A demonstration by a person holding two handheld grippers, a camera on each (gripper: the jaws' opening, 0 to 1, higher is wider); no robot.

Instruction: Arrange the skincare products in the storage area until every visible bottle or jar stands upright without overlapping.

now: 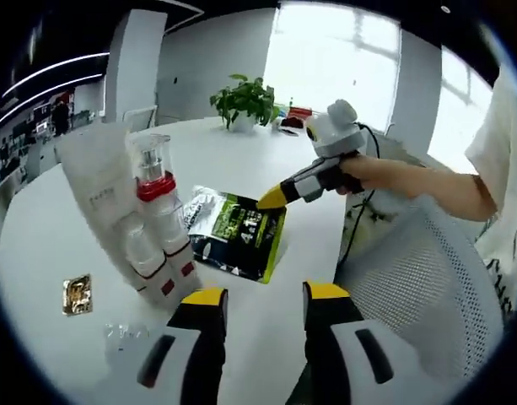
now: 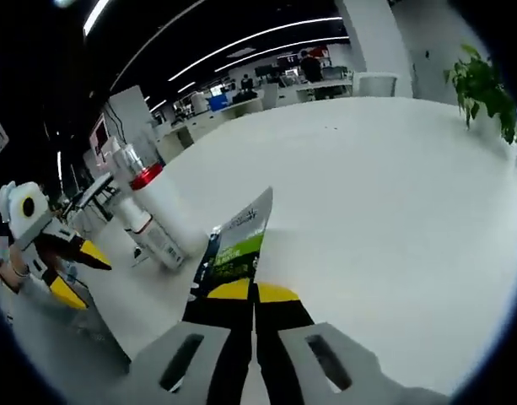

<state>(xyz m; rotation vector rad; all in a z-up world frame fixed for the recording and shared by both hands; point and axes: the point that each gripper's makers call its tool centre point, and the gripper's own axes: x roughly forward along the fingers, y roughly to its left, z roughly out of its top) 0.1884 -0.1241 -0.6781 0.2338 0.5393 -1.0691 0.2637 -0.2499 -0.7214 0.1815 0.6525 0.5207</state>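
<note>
A set of white skincare bottles (image 1: 157, 232) with red bands leans on the white table, a clear-capped one (image 1: 152, 162) at its top and a white pack (image 1: 96, 181) behind it. A green and black sachet (image 1: 239, 232) lies beside the set. My right gripper (image 1: 271, 200) comes in from the right, shut on its far corner. In the right gripper view the same gripper (image 2: 254, 292) is shut on the sachet (image 2: 235, 243), with the bottles (image 2: 148, 211) beyond it to the left. My left gripper (image 1: 266, 295) stands open just short of the sachet, and it is open in the right gripper view too (image 2: 79, 272).
A small gold sachet (image 1: 77, 294) and a clear little item (image 1: 127, 333) lie at the near left of the table (image 1: 241, 152). A potted plant (image 1: 241, 101) stands at the far edge. A mesh chair (image 1: 427, 278) and a person's arm (image 1: 427, 181) are on the right.
</note>
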